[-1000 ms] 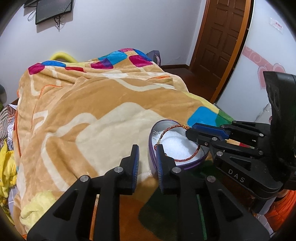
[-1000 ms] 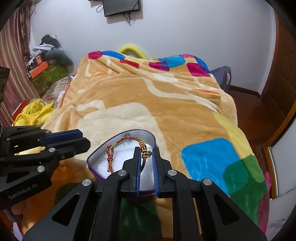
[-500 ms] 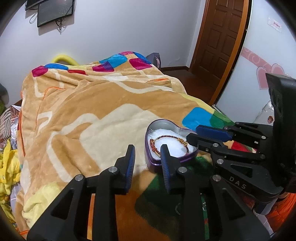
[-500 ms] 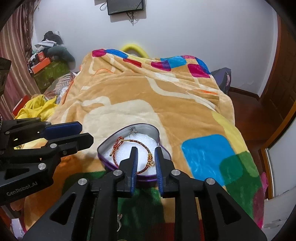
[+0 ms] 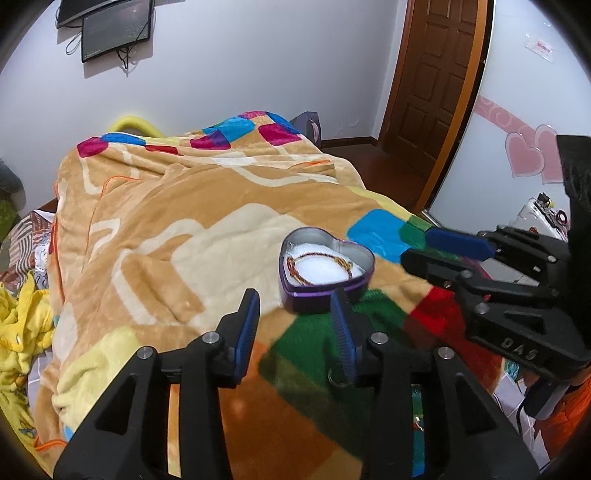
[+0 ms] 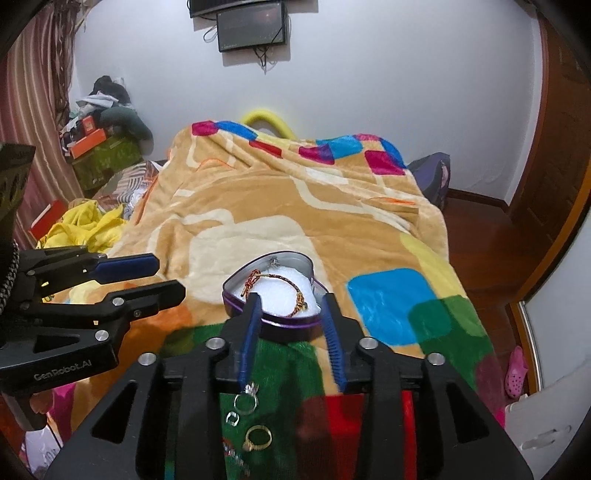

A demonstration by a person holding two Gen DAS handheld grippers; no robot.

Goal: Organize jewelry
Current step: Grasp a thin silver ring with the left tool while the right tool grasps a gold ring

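A purple heart-shaped tin [image 5: 325, 291] with white padding sits on the blanket and holds a red and gold braided bracelet [image 5: 317, 264]. It also shows in the right wrist view [image 6: 275, 317], with the bracelet [image 6: 291, 291] inside. My left gripper [image 5: 295, 328] is open and empty, just short of the tin. My right gripper [image 6: 291, 332] is open and empty, its fingers either side of the tin's near edge. A silver ring [image 6: 245, 400], a small clasp [image 6: 232, 419] and a gold ring [image 6: 258, 437] lie on the blanket under the right gripper.
The tin lies on a patchwork fleece blanket [image 5: 177, 229] covering a bed. A yellow cloth [image 6: 85, 229] and boxes [image 6: 88, 144] lie at the left. A wooden door [image 5: 432, 85] stands at the right, with a monitor [image 6: 251, 24] on the far wall.
Both grippers have opened wide and drawn back from the tin. The bracelet was let go by the right gripper and now lies in the tin. Rings have come into view below.
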